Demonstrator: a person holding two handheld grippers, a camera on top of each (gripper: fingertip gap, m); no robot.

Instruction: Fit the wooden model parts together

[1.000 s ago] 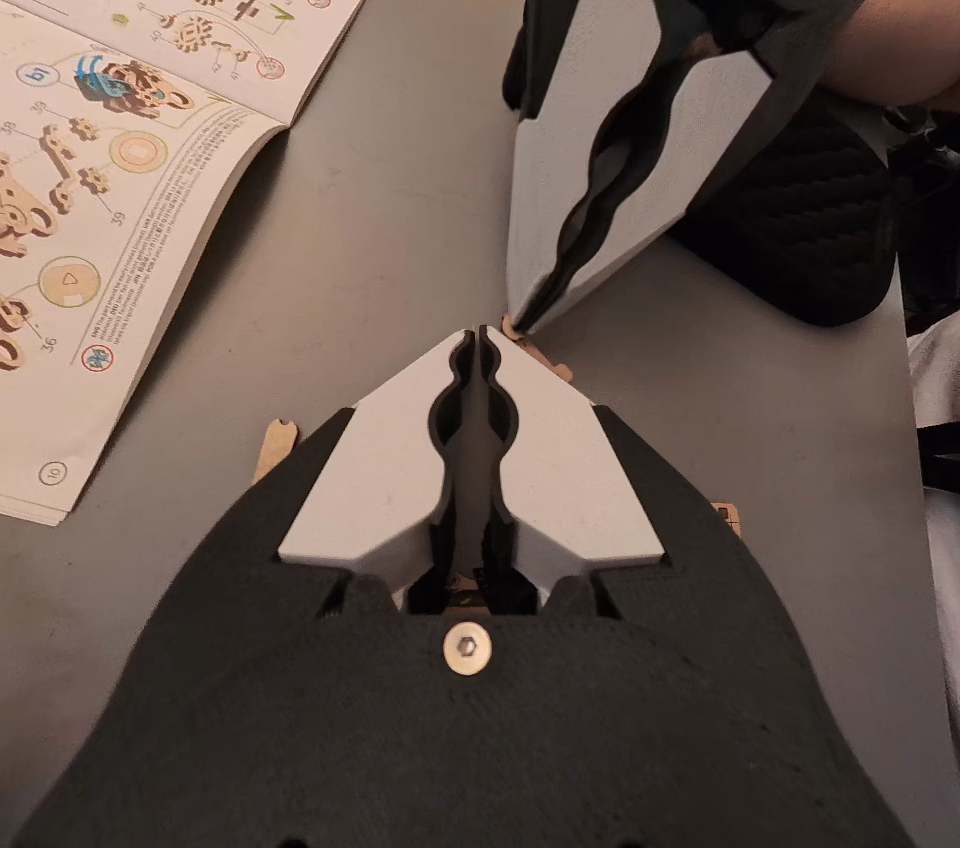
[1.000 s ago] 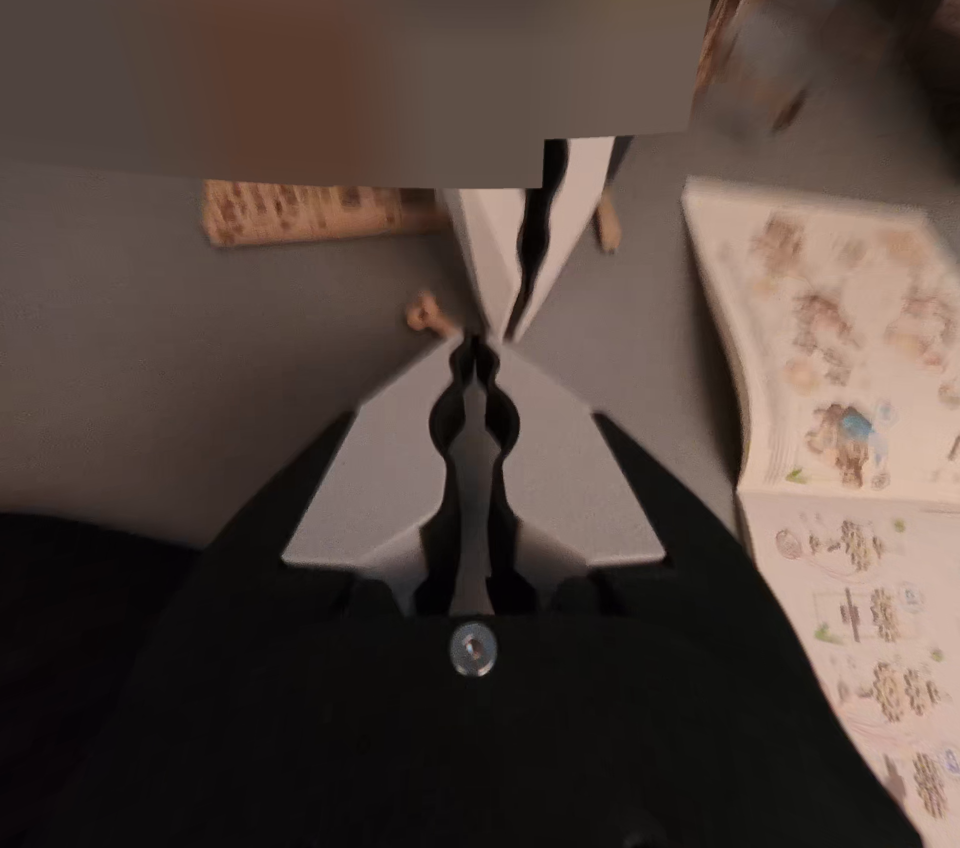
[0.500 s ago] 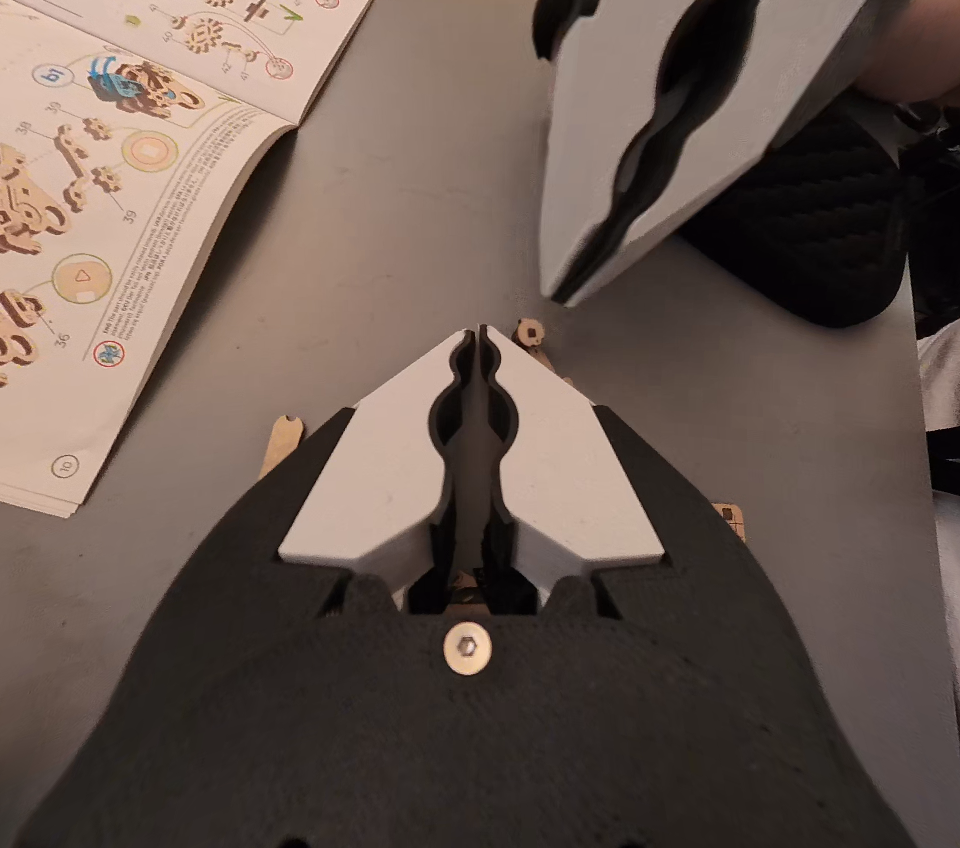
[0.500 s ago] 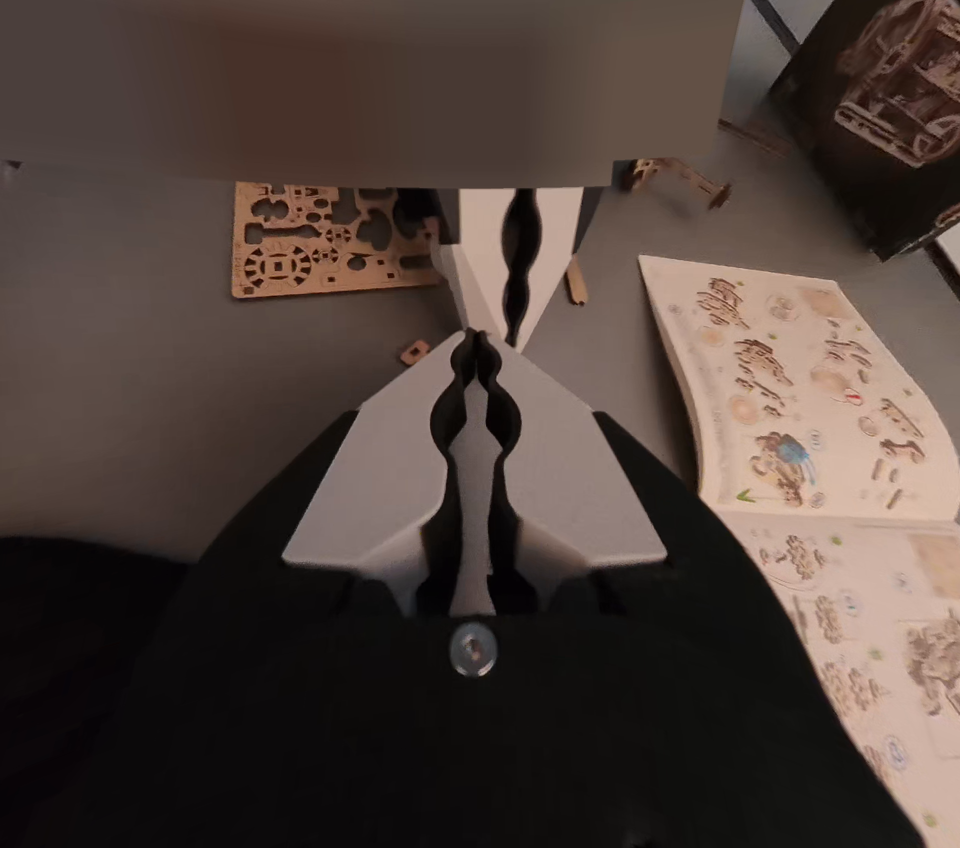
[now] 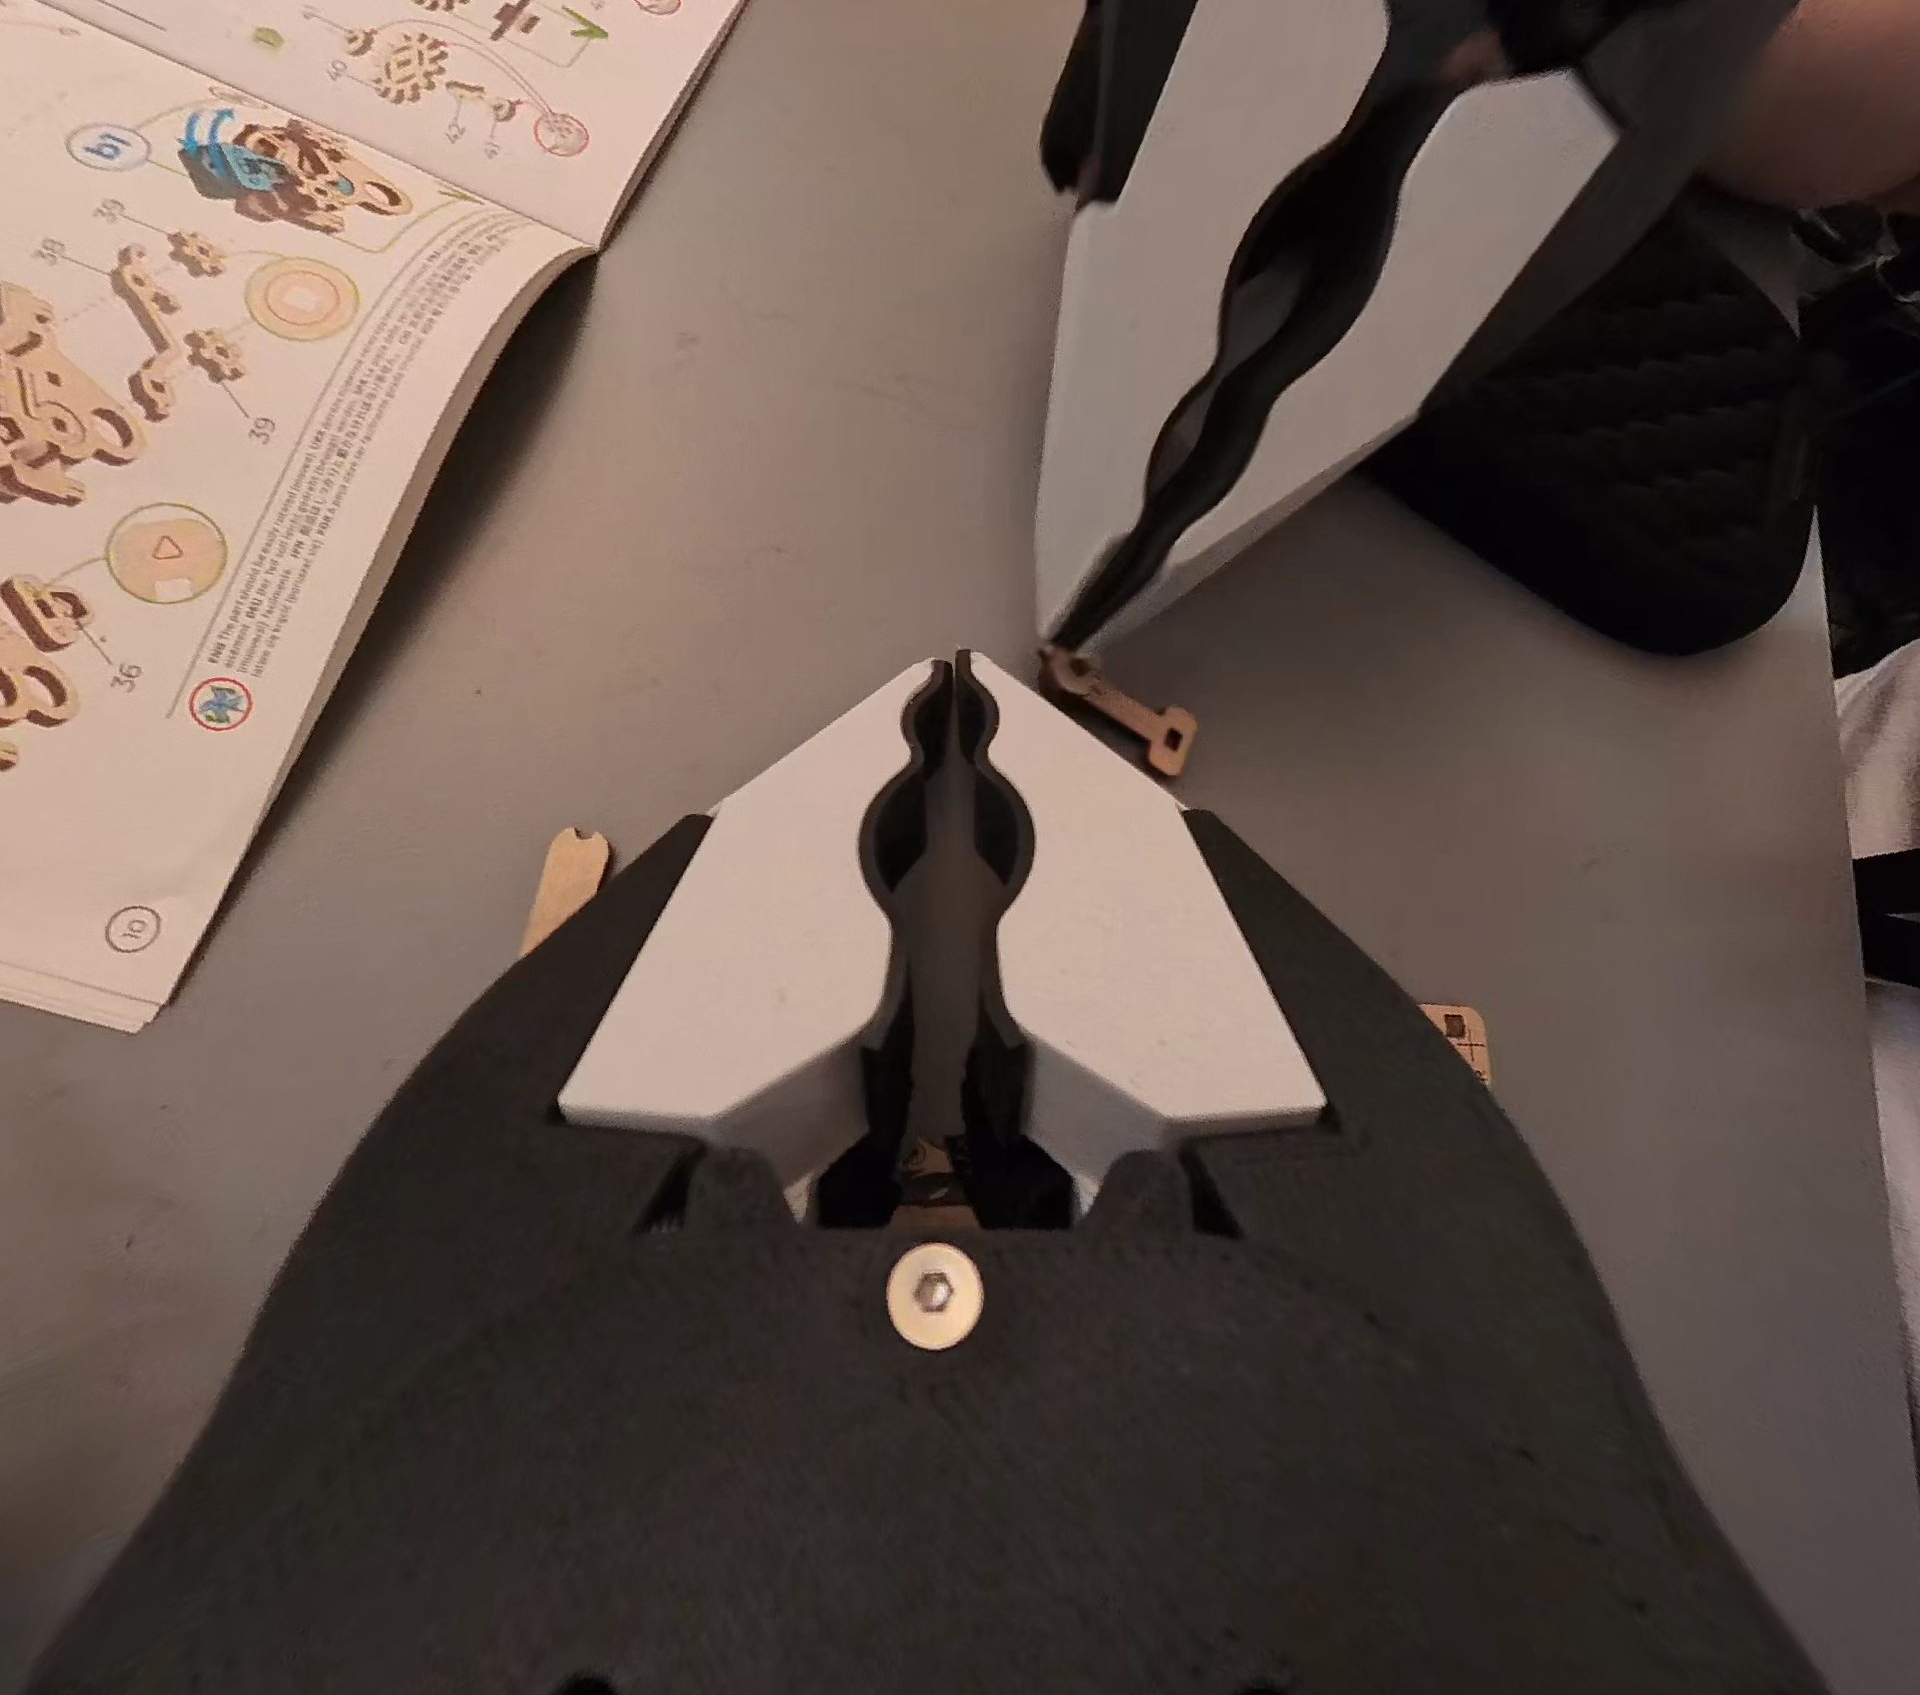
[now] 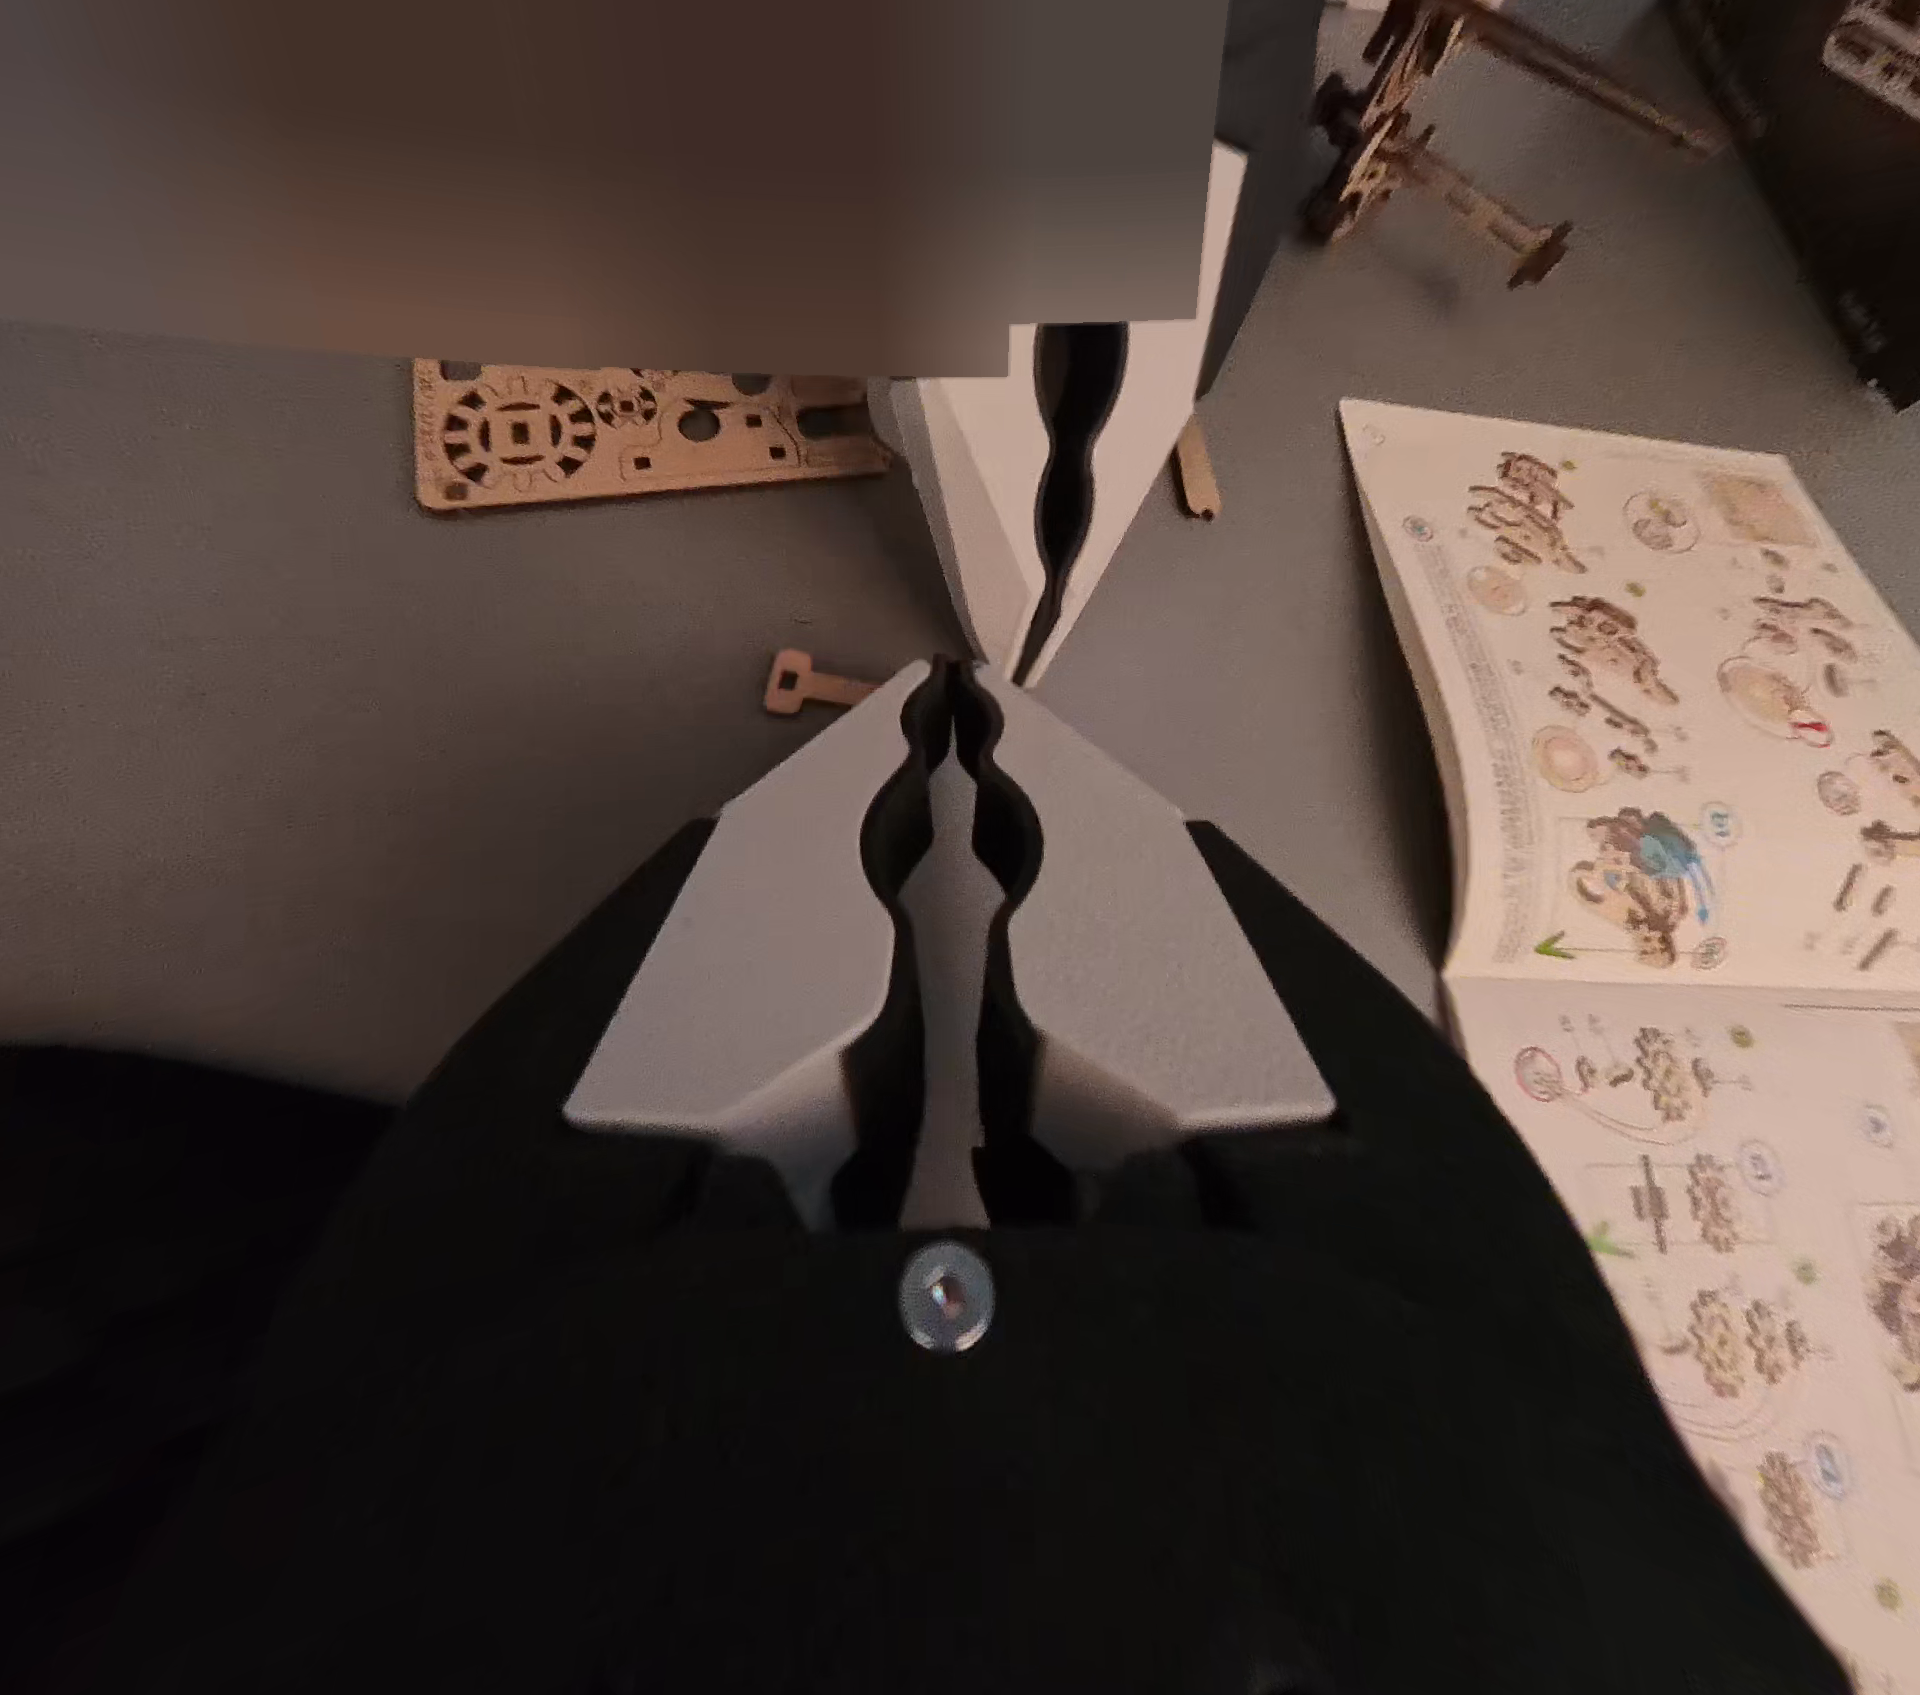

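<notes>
Left hand-held gripper (image 5: 956, 658) and right hand-held gripper (image 6: 951, 669), both closed, tips nearly together.

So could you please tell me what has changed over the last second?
The right gripper lifted off the small wooden part half a second ago and has come back down; its shut tips now touch the part's round end. The part has shifted slightly. The left gripper stayed shut and in place, and the booklet has not moved.
</notes>
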